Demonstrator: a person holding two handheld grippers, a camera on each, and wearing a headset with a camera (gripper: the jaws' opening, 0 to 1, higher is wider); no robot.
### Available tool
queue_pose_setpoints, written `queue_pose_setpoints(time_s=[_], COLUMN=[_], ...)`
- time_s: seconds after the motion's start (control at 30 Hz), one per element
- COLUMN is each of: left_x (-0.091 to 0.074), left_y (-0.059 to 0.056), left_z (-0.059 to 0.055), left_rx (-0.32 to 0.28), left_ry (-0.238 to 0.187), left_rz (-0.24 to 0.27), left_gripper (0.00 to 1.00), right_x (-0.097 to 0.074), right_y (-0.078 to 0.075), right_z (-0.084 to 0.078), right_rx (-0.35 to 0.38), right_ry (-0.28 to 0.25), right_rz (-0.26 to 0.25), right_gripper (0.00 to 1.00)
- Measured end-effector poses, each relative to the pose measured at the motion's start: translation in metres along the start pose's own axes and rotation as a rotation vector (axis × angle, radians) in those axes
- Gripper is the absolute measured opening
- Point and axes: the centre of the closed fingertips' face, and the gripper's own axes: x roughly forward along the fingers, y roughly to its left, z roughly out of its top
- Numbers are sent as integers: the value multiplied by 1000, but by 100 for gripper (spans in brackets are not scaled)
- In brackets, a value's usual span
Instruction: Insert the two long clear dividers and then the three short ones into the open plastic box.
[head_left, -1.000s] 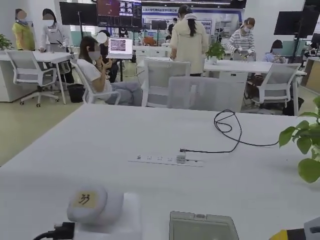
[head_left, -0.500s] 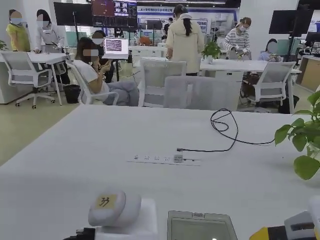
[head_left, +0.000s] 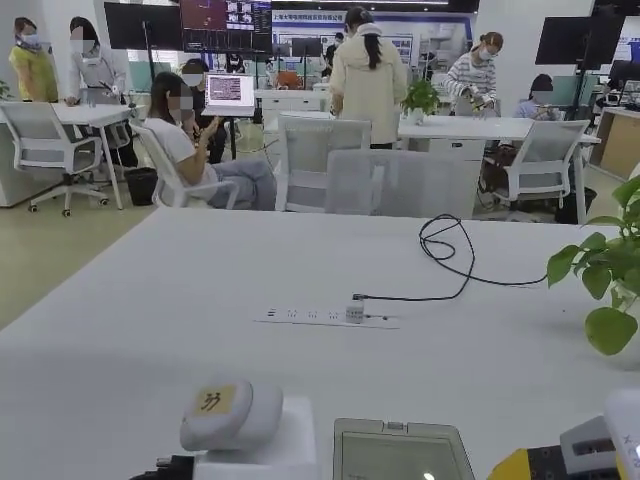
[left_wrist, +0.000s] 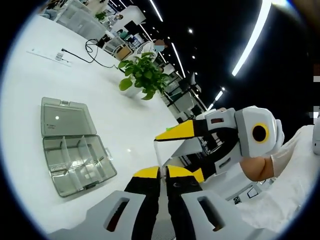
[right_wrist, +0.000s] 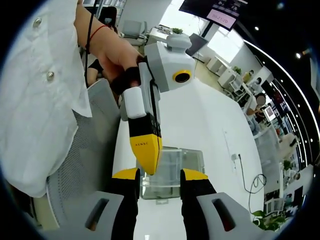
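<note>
Near the open plastic box (left_wrist: 65, 120) on the white workbench (left_wrist: 115, 115), the left gripper (left_wrist: 162, 172) has its yellow-tipped jaws pressed almost together; whether they pinch anything cannot be told. Facing the box, the right gripper (right_wrist: 160, 174) is spread wide, with the left gripper's tip between its jaws. Inside the box's tray, clear dividers (left_wrist: 76, 161) mark off compartments.
</note>
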Motion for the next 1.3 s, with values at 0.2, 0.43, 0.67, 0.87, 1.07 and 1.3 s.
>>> queue_pose_setpoints(time_s=[0.2, 0.43, 0.67, 0.87, 1.07, 1.3], left_x=[-1, -3, -9, -14, -14, -16], left_y=[1, 4, 8, -10, -22, -32], left_z=[-1, -2, -3, -3, -10, -11], left_rx=[-26, -34, 100, 426, 617, 691], left_ry=[-14, -26, -8, 33, 87, 69], left_rz=[-7, -1, 32, -22, -53, -90], left_gripper=[0, 0, 0, 0, 0, 0], right_x=[0, 0, -16, -32, -38, -34], right_y=[1, 1, -10, -15, -2, 19], right_z=[1, 3, 11, 19, 27, 33], right_rx=[-11, -15, 100, 238, 241, 192], right_ry=[4, 4, -82, -184, -189, -168], right_rz=[2, 3, 25, 190, 361, 494], right_gripper=[33, 34, 35, 26, 18, 13])
